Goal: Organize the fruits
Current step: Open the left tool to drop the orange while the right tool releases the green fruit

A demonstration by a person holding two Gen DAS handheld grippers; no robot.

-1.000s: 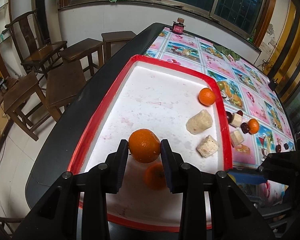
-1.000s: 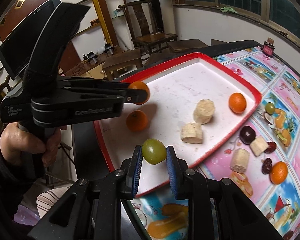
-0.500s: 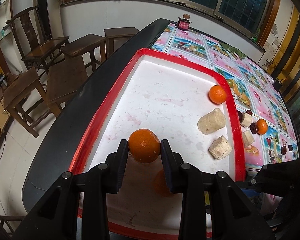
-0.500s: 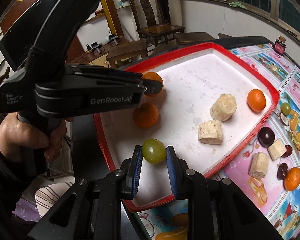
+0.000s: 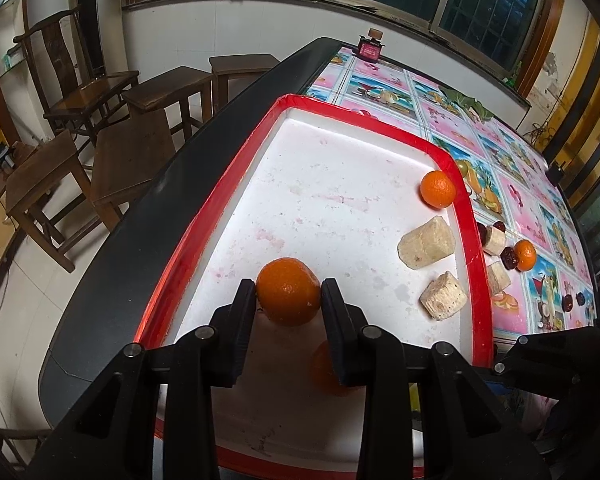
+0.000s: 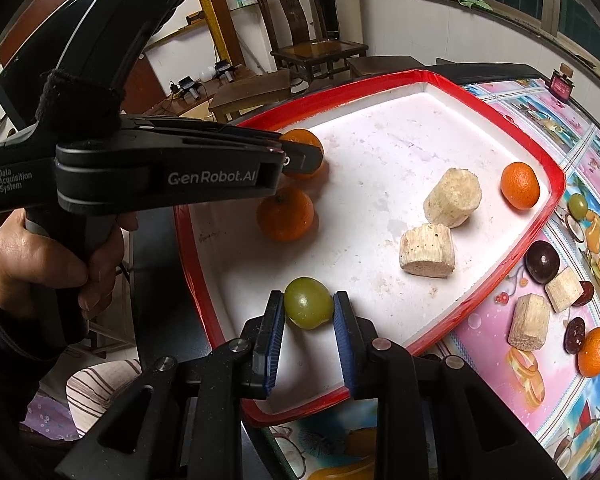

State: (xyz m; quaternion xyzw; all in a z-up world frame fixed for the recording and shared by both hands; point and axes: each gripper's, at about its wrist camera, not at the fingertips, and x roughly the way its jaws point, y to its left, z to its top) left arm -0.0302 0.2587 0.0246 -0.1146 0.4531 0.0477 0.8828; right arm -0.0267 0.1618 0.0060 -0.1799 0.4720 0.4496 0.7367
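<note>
The left gripper [image 5: 288, 296] clamps a round orange mandarin [image 5: 288, 297] by its sides over the white, red-rimmed tray [image 5: 228, 184]; firm but bruisable. The right gripper [image 6: 308, 310] pinches a smooth green grape-like fruit [image 6: 308, 307], likely slippery, near the tray's low front rim, with open floor beyond.

The left gripper [image 5: 288, 300] clamps an orange [image 5: 289, 297] over the red-rimmed white tray [image 5: 204, 216], near its left edge. A second orange [image 5: 327, 370] lies below, partly hidden by a finger. A third orange [image 5: 438, 189] sits in the far right corner, two pale cut chunks [image 5: 427, 242] along the right edge
</note>
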